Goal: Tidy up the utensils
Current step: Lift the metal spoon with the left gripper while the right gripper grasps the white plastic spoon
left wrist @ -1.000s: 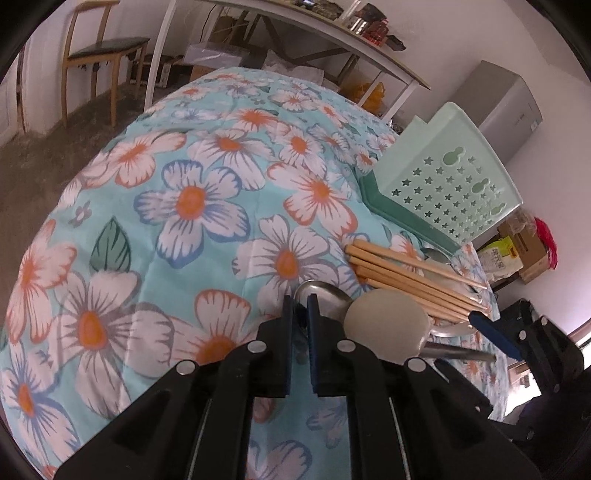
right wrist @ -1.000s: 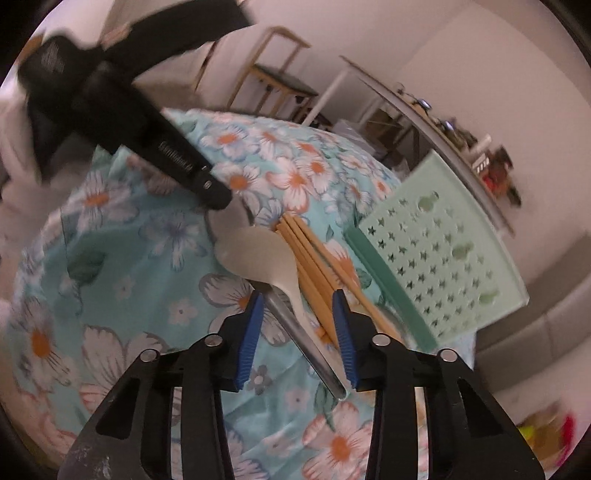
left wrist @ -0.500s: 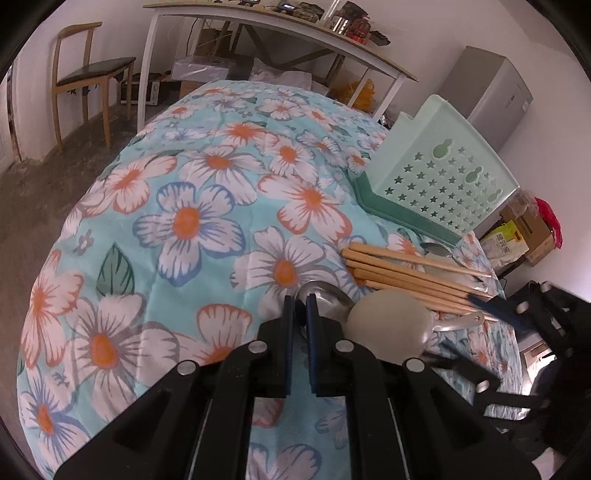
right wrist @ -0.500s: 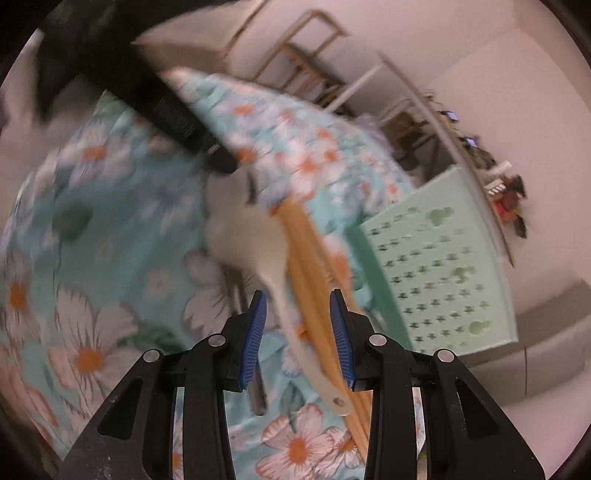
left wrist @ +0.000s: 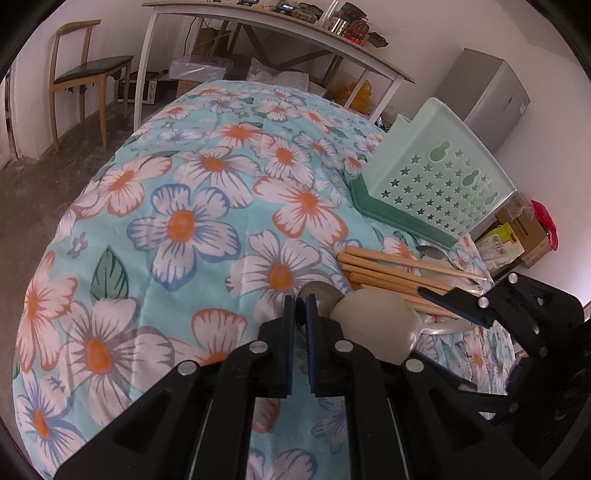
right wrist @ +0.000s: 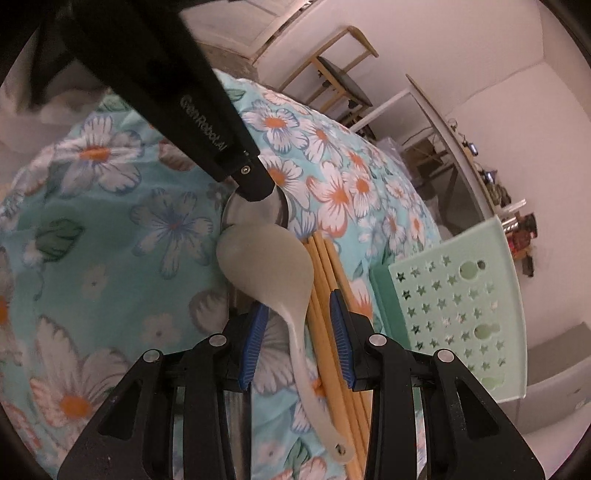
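A pale rice paddle (right wrist: 269, 269) lies on the floral cloth over a metal ladle (right wrist: 275, 212) and beside several wooden chopsticks (right wrist: 328, 280). My right gripper (right wrist: 297, 328) is open, its blue pads on either side of the paddle's neck. The left gripper (left wrist: 300, 317) is shut on the rim of the metal ladle (left wrist: 325, 297); its tip also shows in the right wrist view (right wrist: 255, 184). In the left wrist view the paddle (left wrist: 376, 326) hides part of the ladle and the chopsticks (left wrist: 391, 267) lie behind it. The right gripper (left wrist: 458, 299) reaches in from the right.
A mint green perforated basket (left wrist: 439, 177) stands on the table's far right, also in the right wrist view (right wrist: 458, 314). A metal spoon (left wrist: 434, 253) lies by its base. A chair (left wrist: 85, 70), a white desk (left wrist: 280, 33) and a grey cabinet (left wrist: 487, 92) stand beyond.
My right gripper has moved in over the paddle, so its open pads now flank the paddle's neck. The left gripper has stayed shut on the ladle.
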Motion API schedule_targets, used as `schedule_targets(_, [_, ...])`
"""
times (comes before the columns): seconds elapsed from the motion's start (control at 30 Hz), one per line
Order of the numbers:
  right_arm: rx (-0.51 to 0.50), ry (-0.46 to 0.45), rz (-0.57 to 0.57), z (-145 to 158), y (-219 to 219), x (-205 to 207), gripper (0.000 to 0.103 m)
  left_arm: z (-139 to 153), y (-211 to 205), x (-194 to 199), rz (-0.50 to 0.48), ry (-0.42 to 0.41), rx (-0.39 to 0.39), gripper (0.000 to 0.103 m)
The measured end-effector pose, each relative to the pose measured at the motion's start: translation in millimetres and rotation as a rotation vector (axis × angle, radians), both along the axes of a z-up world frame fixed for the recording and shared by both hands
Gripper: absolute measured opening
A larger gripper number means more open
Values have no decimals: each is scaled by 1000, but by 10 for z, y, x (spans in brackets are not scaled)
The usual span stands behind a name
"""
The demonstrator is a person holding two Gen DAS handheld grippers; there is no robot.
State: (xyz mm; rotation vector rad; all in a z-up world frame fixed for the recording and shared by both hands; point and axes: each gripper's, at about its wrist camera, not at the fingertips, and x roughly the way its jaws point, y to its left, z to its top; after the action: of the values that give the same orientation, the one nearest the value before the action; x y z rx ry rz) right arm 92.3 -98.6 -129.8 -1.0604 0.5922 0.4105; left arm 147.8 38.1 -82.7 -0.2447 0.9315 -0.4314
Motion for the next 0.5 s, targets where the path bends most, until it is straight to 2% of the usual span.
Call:
schedule_targets(0.07, [-4, -11, 9, -14, 25, 28, 32, 0, 0, -2, 0, 0, -1, 5])
schedule_targets(0.13, [11, -14, 8, 1, 32, 43, 22, -10, 3, 0, 5, 4, -3, 5])
schedule_targets(0.2, [29, -23, -11, 26, 15, 50, 5, -24, 25, 7, 11, 13, -20, 5])
schedule_targets(0.37, [144, -29, -80, 200, -136, 73, 4, -7, 52, 1, 28, 28, -41, 5])
schedule_targets(0.5, [352, -18, -194, 545, -389, 67, 4, 123, 43, -49, 43, 12, -44, 2])
